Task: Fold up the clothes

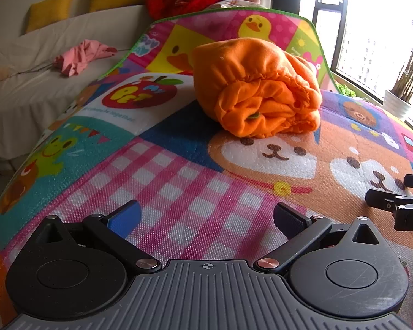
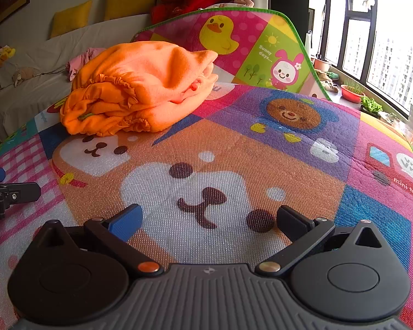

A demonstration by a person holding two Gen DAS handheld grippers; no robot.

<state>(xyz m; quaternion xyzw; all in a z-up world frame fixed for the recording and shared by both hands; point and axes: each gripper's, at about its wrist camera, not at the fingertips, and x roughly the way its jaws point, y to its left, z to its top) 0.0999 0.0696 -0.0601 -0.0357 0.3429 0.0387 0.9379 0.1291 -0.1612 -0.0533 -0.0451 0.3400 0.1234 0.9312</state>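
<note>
We see the orange bundle (image 1: 257, 88) folded on the play mat (image 1: 179, 178), in the upper middle of the left view. Our left gripper (image 1: 206, 217) and right gripper (image 2: 209, 220) are both wide and empty. The left looks nearer.

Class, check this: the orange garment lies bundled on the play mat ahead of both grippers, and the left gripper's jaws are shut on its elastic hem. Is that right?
Not quite. The orange garment does lie bundled on the play mat, but the left gripper has its jaws open and empty, short of the cloth, as the left wrist view shows. The right gripper is open too.
</note>
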